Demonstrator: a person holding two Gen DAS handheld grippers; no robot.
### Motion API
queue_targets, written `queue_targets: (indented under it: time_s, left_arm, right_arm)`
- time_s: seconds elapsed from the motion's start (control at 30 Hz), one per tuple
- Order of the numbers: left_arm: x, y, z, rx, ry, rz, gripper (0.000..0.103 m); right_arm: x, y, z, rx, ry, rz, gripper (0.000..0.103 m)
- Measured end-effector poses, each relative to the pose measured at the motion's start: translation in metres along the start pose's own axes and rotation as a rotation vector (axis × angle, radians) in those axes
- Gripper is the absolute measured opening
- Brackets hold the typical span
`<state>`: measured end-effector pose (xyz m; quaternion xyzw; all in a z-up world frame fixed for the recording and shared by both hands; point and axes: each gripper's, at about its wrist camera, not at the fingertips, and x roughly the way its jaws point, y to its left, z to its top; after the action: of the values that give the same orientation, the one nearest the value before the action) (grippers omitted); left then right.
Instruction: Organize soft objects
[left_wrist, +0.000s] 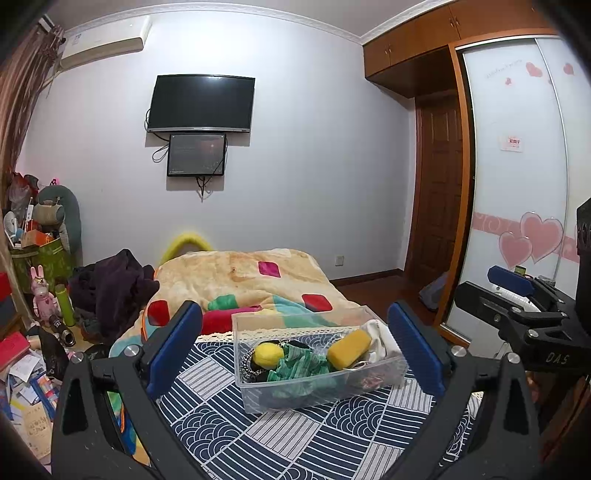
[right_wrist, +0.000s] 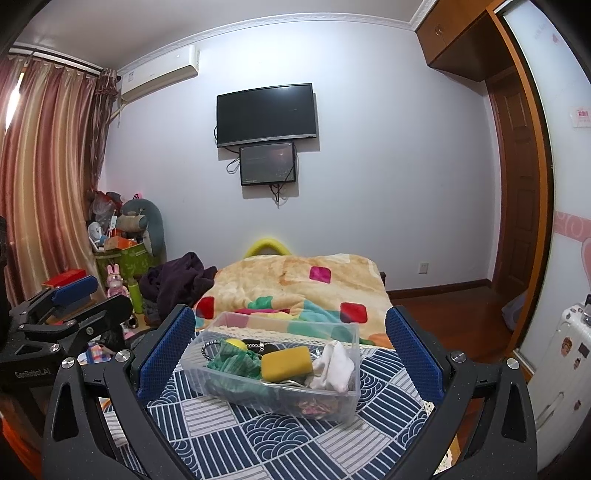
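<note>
A clear plastic bin (left_wrist: 258, 391) (right_wrist: 343, 402) stands on a blue-and-white patterned cloth (left_wrist: 288, 435) (right_wrist: 258, 432). In it lie a yellow sponge (left_wrist: 349, 349) (right_wrist: 286, 363), a yellow ball (left_wrist: 269, 353) (right_wrist: 236, 344), a green cloth (left_wrist: 299, 365) (right_wrist: 232, 360), a white cloth (left_wrist: 380, 338) (right_wrist: 334, 365) and a beaded chain (left_wrist: 246, 363). My left gripper (left_wrist: 295, 350) is open and empty, its pads on either side of the bin, short of it. My right gripper (right_wrist: 291, 349) is open and empty, likewise framing the bin.
A bed with an orange patterned blanket (left_wrist: 240, 273) (right_wrist: 295, 273) lies behind the bin. Dark clothes (left_wrist: 110, 284) and cluttered boxes (left_wrist: 40, 254) are at the left. A wardrobe (left_wrist: 517, 166) stands on the right, with a white suitcase (right_wrist: 561, 354).
</note>
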<state>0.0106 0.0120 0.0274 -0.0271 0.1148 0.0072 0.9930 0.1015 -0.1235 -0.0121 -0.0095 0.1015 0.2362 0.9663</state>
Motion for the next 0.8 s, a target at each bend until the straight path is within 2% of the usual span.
queue_targets:
  time_s: [0.33,0.8]
  left_arm:
    - [0.0013,-0.0007,0.002,-0.003,0.012,-0.027,0.102]
    - [0.001,-0.0066,0.0002,0.014,0.01,-0.025,0.102]
  right_arm:
    - [0.0002,0.0003,0.0004,0.002,-0.002,-0.002,0.103]
    - [0.0023,0.0068,0.0008,-0.012,0.001,-0.002,0.103]
